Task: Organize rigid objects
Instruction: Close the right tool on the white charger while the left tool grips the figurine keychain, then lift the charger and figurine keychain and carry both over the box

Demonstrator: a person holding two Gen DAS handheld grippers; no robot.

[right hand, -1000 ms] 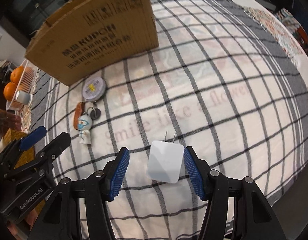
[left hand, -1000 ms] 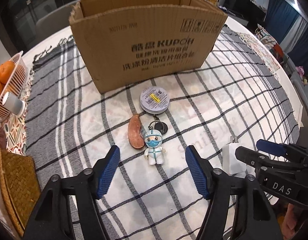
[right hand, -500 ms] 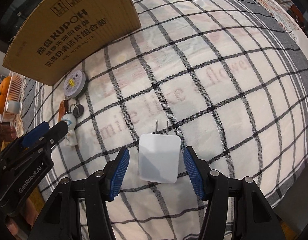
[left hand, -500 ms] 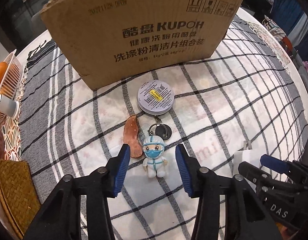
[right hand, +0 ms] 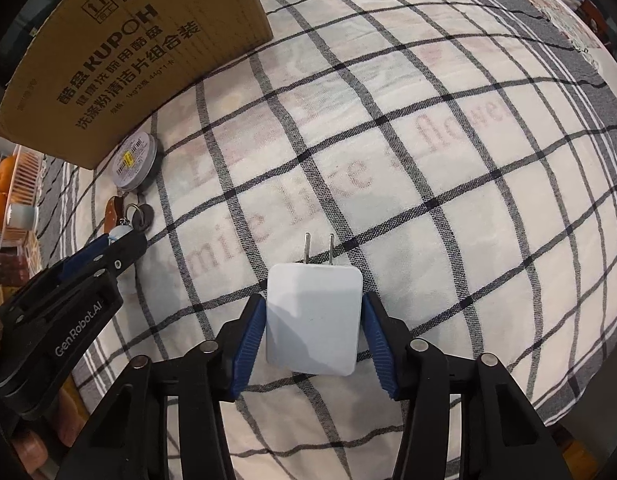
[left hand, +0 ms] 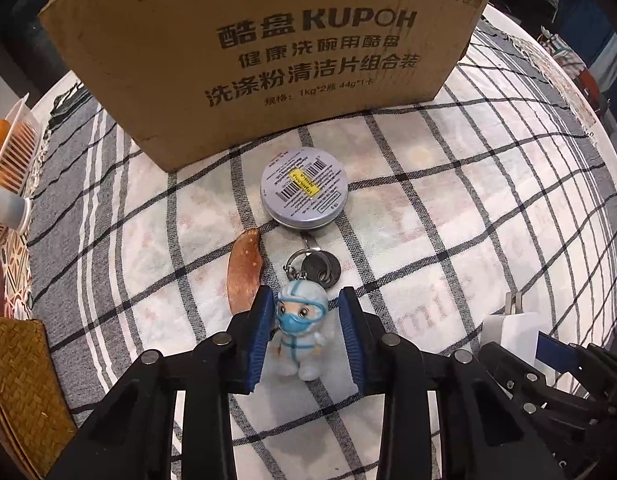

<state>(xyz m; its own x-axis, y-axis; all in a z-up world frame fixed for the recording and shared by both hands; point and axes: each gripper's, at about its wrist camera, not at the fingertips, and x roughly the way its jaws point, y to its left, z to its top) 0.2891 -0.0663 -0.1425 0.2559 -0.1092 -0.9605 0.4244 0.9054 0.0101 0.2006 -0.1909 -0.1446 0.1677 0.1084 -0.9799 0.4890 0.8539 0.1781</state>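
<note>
Both of your tools are low on the checked cloth [right hand: 428, 184]: your left hand-held gripper [left hand: 306, 338] brackets the small masked figurine keychain [left hand: 302, 334], pads spread just beside it, while your right hand-held gripper [right hand: 313, 342] pinches the white plug adapter [right hand: 313, 318]; bare cloth lies rightward to the worktop edge, with the brown cardboard box [left hand: 268, 52] ahead.

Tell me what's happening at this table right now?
A person works two handheld grippers over a checked cloth. The left gripper straddles a masked figurine keychain, jaws close but apparently not yet clamped. The right gripper has its pads against a white charger. A tin and the cardboard box lie beyond.
</note>
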